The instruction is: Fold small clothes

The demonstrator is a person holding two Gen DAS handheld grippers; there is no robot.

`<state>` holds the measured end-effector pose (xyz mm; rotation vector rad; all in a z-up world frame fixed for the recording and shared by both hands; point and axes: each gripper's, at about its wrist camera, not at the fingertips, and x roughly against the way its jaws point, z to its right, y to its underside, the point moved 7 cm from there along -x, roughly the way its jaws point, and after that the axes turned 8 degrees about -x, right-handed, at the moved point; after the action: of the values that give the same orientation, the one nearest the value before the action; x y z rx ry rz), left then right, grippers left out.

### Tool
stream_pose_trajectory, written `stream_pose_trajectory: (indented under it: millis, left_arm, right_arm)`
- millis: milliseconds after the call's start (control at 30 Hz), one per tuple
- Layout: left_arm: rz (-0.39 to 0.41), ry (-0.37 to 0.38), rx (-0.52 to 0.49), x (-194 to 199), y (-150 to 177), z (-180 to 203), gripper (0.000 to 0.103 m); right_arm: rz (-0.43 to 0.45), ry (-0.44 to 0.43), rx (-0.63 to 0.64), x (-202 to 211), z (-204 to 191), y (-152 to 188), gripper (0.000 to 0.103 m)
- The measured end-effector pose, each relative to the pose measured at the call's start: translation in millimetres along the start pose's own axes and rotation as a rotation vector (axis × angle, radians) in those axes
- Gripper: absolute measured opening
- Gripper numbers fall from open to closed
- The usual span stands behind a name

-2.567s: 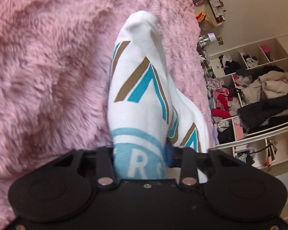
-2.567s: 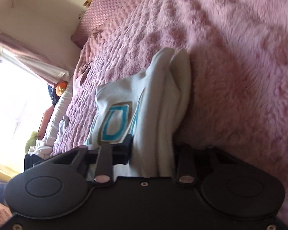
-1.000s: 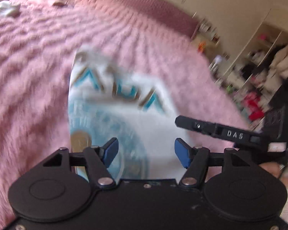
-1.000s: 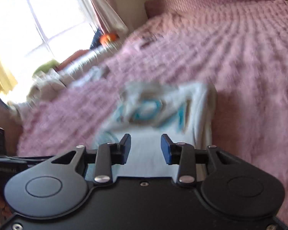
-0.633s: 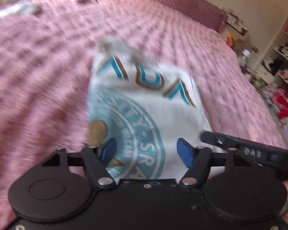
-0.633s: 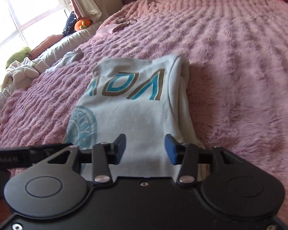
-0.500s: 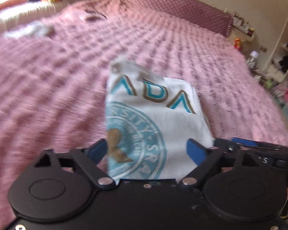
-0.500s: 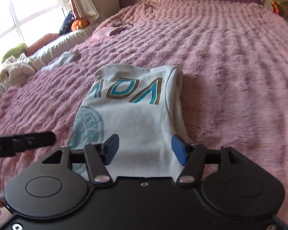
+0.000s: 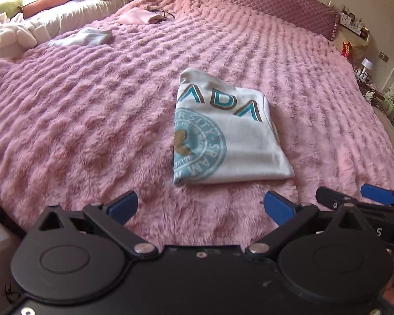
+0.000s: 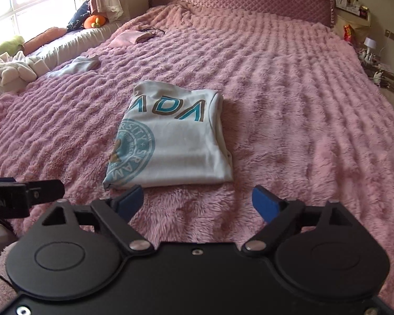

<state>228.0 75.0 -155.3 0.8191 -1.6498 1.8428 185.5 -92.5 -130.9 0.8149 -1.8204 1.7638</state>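
Pink fuzzy blanket (image 9: 92, 131) fills both views w/ the white tee (image 9: 223, 141) folded flat mid-bed. A sec ago I had the tee pinched in both grippers; now it's let go and both are pulled back, near edge of tee just ahead. Left gripper (image 9: 201, 206) jaws wide apart, empty. Right gripper (image 10: 197, 202) jaws opening, nothing btwn them. Looks like this tee's done; small light garment (image 9: 84, 38) far left prob next.

folded shirt (image 9: 231, 136) mid bed (image 9: 92, 120), grippers nearside
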Motion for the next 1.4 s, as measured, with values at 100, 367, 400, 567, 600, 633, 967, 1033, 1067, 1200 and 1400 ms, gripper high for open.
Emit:
stream_pose_trajectory:
  millis: [100,367,400,567,600,633,967,1033,1067,1200,1400]
  left_arm:
    - [-0.013,0.0,0.009,5,8,-3,0.103]
    - [-0.037,-0.028,0.022,5,11,-11,0.103]
    - [-0.037,-0.028,0.02,5,12,-11,0.103]
    - [-0.045,-0.031,0.016,2,11,-12,0.103]
    - [-0.046,-0.033,0.016,2,11,-12,0.103]
    - [-0.046,-0.035,0.015,2,10,-12,0.103]
    - [-0.056,-0.037,0.014,-1,10,-12,0.103]
    - [-0.059,-0.039,0.013,-2,10,-12,0.103]
    - [-0.063,-0.039,0.013,-3,10,-12,0.103]
    - [-0.073,-0.035,0.016,-4,12,-13,0.103]
    - [-0.082,-0.039,0.012,-6,13,-12,0.103]
  right_arm:
    - [0.007,0.018,0.005,7,1,1,0.09]
    - [-0.006,0.026,0.013,7,-5,2,0.09]
    - [-0.006,0.027,0.011,7,-6,2,0.09]
    - [-0.016,0.033,0.004,4,-6,4,0.09]
    - [-0.018,0.035,0.003,3,-5,4,0.09]
    - [-0.021,0.037,0.001,2,-5,4,0.09]
    - [-0.049,0.037,-0.013,-5,0,8,0.09]
    - [-0.052,0.035,-0.014,-6,0,9,0.09]
    - [-0.054,0.035,-0.014,-6,0,9,0.09]
    - [-0.057,0.034,-0.014,-6,-2,10,0.09]
    - [-0.058,0.033,-0.016,-6,-1,10,0.09]
